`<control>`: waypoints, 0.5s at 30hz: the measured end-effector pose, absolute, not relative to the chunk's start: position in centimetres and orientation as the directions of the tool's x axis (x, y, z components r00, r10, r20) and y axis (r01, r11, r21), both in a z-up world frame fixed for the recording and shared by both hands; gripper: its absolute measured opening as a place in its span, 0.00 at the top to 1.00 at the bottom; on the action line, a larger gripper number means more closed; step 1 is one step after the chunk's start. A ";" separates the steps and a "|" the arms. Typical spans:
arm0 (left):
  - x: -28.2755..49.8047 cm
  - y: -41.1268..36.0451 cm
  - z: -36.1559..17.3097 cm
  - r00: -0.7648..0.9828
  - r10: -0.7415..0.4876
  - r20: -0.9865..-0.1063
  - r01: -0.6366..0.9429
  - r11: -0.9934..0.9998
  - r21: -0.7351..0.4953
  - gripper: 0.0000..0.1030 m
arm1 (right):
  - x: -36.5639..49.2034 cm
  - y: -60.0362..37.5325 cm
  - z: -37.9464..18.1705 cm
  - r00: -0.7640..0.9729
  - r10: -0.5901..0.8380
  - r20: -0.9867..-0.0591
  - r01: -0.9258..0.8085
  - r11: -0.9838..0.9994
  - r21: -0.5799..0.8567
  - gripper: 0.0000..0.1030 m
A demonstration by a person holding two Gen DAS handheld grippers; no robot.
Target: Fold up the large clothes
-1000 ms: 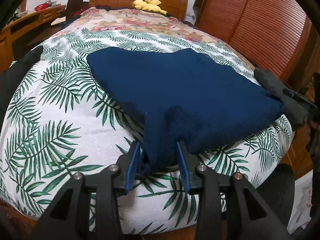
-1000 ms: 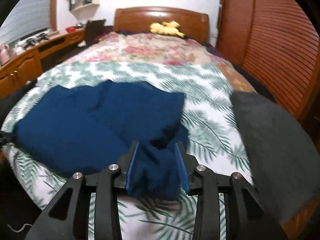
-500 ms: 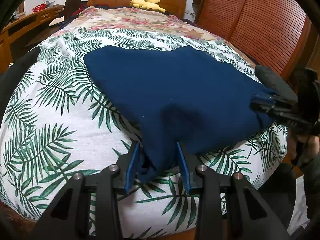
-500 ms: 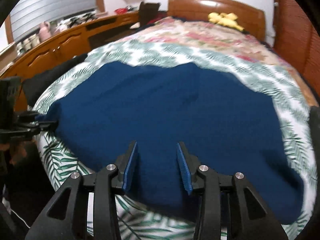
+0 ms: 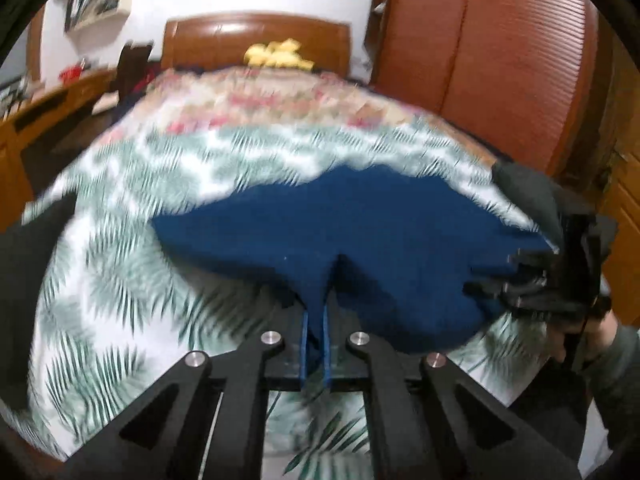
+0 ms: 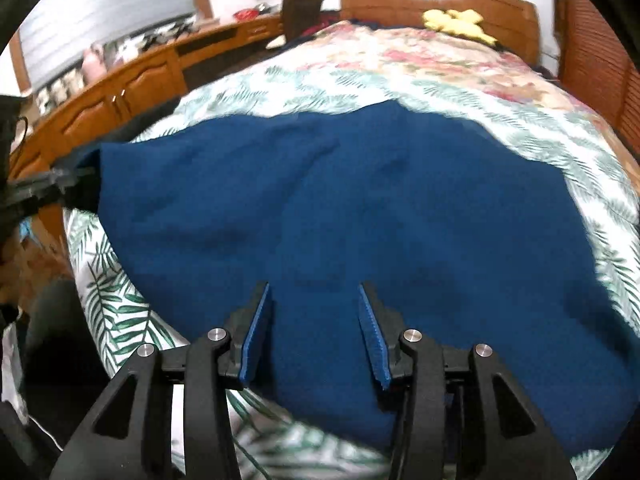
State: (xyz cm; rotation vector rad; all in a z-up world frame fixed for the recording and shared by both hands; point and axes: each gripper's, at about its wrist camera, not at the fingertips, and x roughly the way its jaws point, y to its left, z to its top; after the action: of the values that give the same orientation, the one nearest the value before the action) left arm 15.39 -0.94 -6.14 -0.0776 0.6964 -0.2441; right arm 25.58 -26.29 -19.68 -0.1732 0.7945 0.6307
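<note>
A large navy blue garment (image 6: 360, 208) lies spread on the leaf-print bedsheet (image 6: 120, 304). It also shows in the left wrist view (image 5: 360, 232). My left gripper (image 5: 315, 320) is shut on a pinched fold at the garment's near edge and lifts it. My right gripper (image 6: 314, 304) is open, its blue pads just above the cloth at the garment's near edge, holding nothing. The right gripper shows at the garment's right corner in the left wrist view (image 5: 520, 280). The left gripper shows at the garment's left corner in the right wrist view (image 6: 60, 184).
A wooden headboard (image 5: 256, 40) with a yellow plush toy (image 5: 276, 56) stands at the far end. A floral blanket (image 6: 420, 52) covers the far half of the bed. A wooden desk (image 6: 120, 92) runs along the left; red slatted doors (image 5: 500, 60) on the right. A dark grey cloth (image 5: 524, 188) lies at the right edge.
My left gripper has closed on the garment's edge and pulled it up. My right gripper stays open and has lowered closer to the cloth.
</note>
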 end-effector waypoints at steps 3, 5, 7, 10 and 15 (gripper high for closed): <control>17.4 -5.1 -2.0 0.758 -0.283 -0.588 0.277 0.955 -0.102 1.00 | 24.9 -30.4 -17.9 0.577 0.458 -0.676 -0.554 0.828 0.087 0.57; 18.6 -8.1 -0.4 0.757 -0.301 -0.580 0.319 0.945 -0.073 1.00 | 24.3 -33.3 -16.8 0.611 0.444 -0.655 -0.528 0.845 0.080 0.57; 20.5 -12.4 1.0 0.746 -0.334 -0.577 0.378 0.925 -0.046 1.00 | 23.5 -36.3 -15.8 0.647 0.421 -0.636 -0.497 0.865 0.068 0.57; 22.9 -18.9 1.4 0.706 -0.384 -0.595 0.465 0.885 -0.019 1.00 | 22.2 -40.7 -14.8 0.685 0.394 -0.614 -0.449 0.891 0.071 0.57; 24.6 -29.5 -0.9 0.589 -0.467 -0.660 0.595 0.803 -0.038 1.00 | 20.0 -46.8 -14.3 0.727 0.360 -0.585 -0.379 0.921 0.095 0.57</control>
State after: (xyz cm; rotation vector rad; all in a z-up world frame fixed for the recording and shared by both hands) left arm 24.61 -29.50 -0.90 0.1948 0.7082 -0.6228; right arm 19.95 -46.85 -14.27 -0.0313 0.6383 0.4069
